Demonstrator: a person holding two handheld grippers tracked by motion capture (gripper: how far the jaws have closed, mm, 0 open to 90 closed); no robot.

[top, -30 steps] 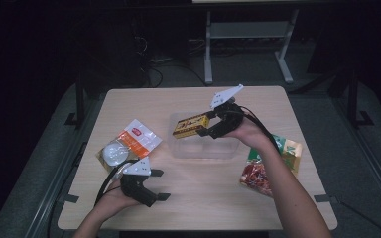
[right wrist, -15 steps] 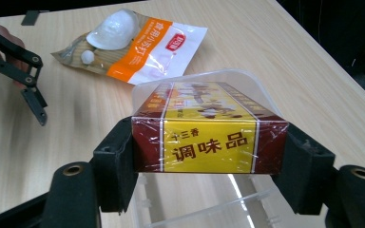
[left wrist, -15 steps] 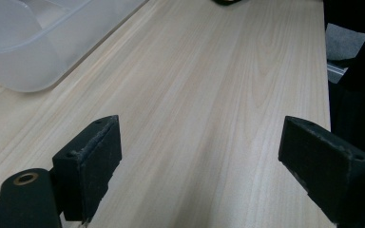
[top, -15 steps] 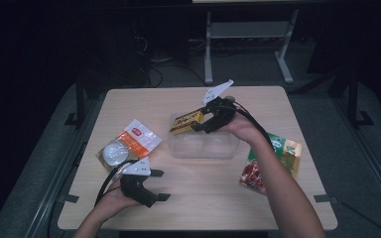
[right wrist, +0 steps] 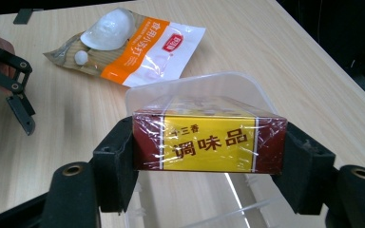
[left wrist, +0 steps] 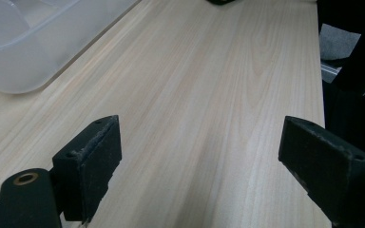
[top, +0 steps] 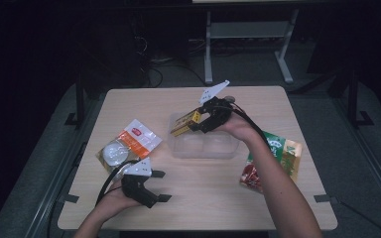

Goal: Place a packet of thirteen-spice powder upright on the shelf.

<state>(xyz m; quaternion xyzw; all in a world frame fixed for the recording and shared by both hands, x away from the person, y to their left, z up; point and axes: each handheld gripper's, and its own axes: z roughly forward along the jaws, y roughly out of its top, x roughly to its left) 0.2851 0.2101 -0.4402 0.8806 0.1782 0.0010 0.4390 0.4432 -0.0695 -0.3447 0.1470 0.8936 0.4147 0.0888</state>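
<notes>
The seasoning box (right wrist: pixel 209 142) is a flat rectangular carton wrapped in glossy clear film that creases and shines at its edges. Its facing end is bright yellow with dark red characters, flanked by dark red bands at both sides. The right tool (right wrist: pixel 209 166) grips it across that end, one black, matte, slightly scuffed pad pressed flat against each dark red side. In the high view the box (top: pixel 186 123) hangs tilted above the far left corner of the clear plastic tub (top: pixel 206 146), which stands near the middle of the worktop (top: pixel 278 104), a little toward its far edge.

The tub is a shallow, translucent rectangle with rounded corners and a thin rolled rim; the wood grain shows dimly through it. The worktop is pale laminate with fine straight grain.

The left tool (top: pixel 158 186) rests near the near left corner of the worktop, its blocky black jaws wide apart with nothing between them, bare wood showing in the gap.

An orange-and-white pouch (top: pixel 129 144) with a clear window and a round white lump inside lies toward the left edge. A crinkly green-and-red packet (top: pixel 278 158) lies by the right edge, partly under the person's right forearm.
</notes>
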